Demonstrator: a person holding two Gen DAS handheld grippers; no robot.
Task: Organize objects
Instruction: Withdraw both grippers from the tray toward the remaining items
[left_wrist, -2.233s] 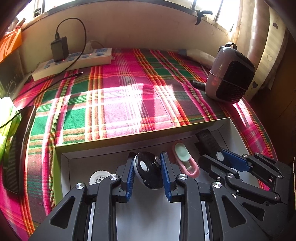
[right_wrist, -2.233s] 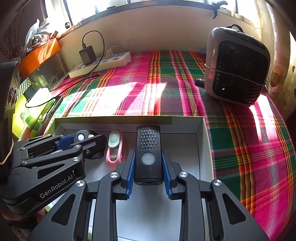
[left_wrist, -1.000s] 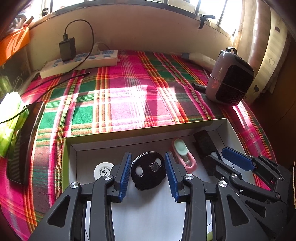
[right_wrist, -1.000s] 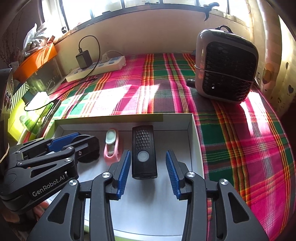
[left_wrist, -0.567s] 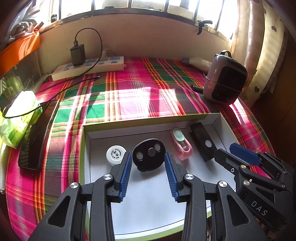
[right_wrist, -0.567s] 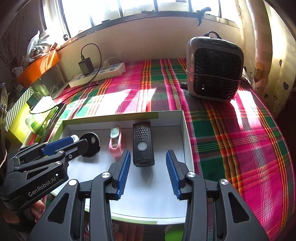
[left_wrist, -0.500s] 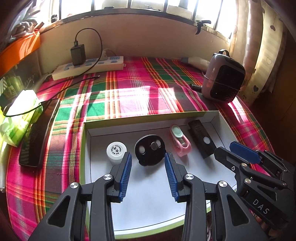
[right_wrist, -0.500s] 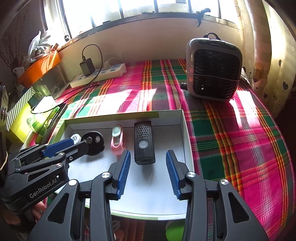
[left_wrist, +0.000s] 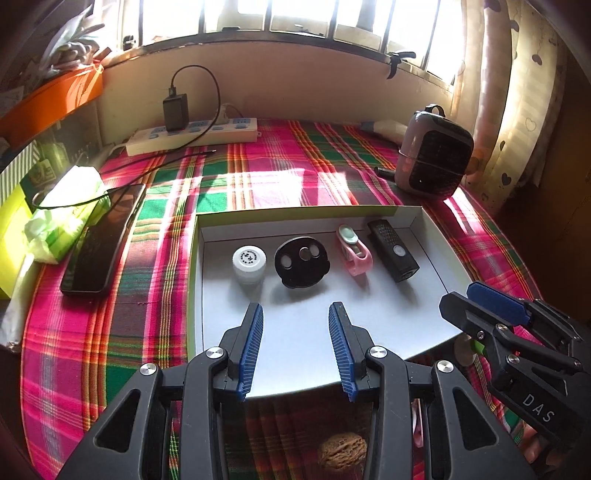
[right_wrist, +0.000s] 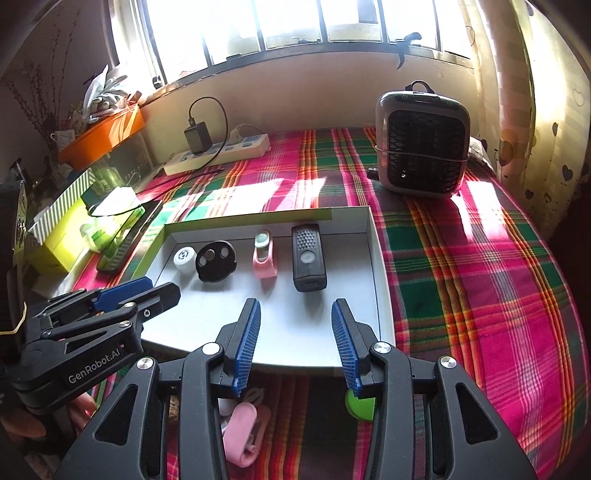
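A shallow white box lid (left_wrist: 295, 339) (right_wrist: 303, 314) lies on the plaid cloth. In a row inside it sit a white round cap (left_wrist: 249, 263) (right_wrist: 184, 259), a black round disc (left_wrist: 301, 261) (right_wrist: 215, 260), a pink clip (left_wrist: 354, 250) (right_wrist: 264, 256) and a black rectangular device (left_wrist: 393, 250) (right_wrist: 307, 257). My left gripper (left_wrist: 295, 345) is open and empty, pulled back over the lid's near edge. My right gripper (right_wrist: 295, 341) is open and empty, also at the near edge.
Near the front edge lie a walnut (left_wrist: 341, 450), a pink object (right_wrist: 240, 432) and a green object (right_wrist: 360, 404). A small heater (right_wrist: 421, 147) stands at the back right. A power strip (left_wrist: 192, 136) is at the back, a phone (left_wrist: 99, 240) at the left.
Both grippers let go of the black disc and the black device, opened, and drew back and up from the lid. All four items now sit free in the lid.
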